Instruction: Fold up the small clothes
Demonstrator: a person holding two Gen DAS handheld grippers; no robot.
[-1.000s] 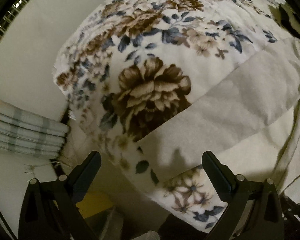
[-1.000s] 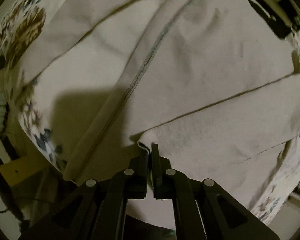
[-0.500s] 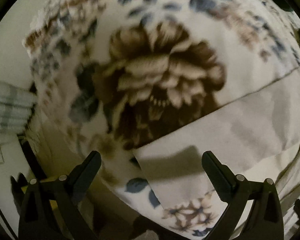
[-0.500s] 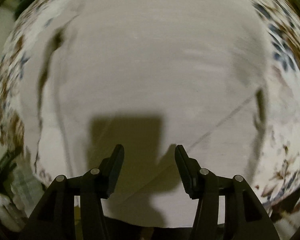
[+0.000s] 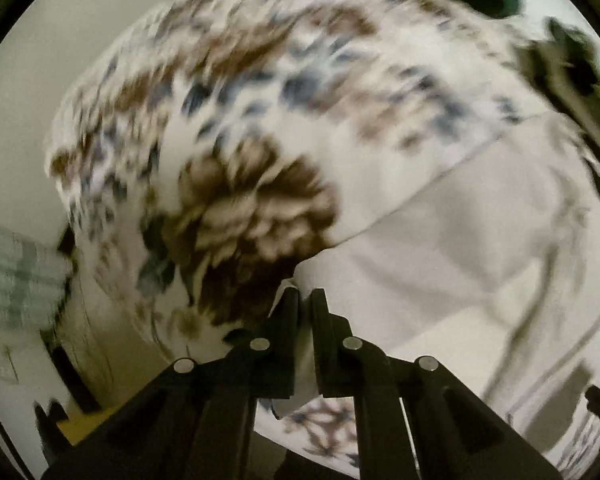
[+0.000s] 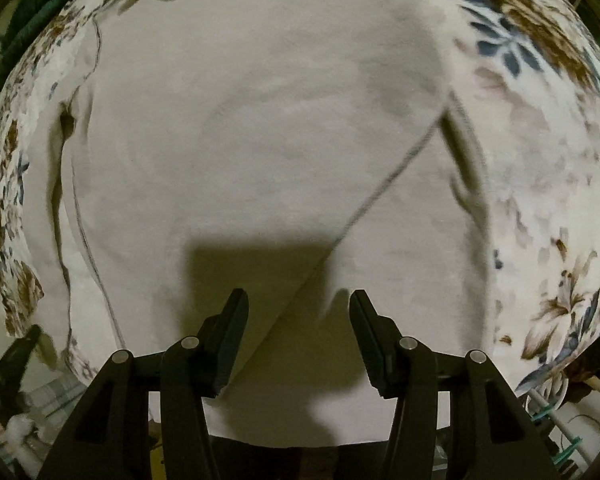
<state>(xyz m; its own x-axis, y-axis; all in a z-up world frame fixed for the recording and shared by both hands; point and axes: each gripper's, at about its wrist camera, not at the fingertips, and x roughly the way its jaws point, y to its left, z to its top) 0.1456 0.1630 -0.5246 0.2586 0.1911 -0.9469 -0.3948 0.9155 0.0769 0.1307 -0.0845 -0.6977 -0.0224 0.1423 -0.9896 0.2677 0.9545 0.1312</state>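
On the flowery blanket (image 5: 260, 128), one beige cloth (image 6: 260, 140) is lying flat, left claw (image 5: 305, 295) pinching its corner tight, right claw (image 6: 298, 304) hanging wide open above it, touching nothing.

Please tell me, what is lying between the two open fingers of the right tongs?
Only the beige garment lies there, below the open right tongs, with a diagonal fold edge and the tongs' shadow across it. The right wrist view shows this.

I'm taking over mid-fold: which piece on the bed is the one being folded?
Find the floral blanket with brown and blue flowers. Spread flat on it is the beige garment, plain and unpatterned, with a stitched seam. The left gripper pinches its corner.
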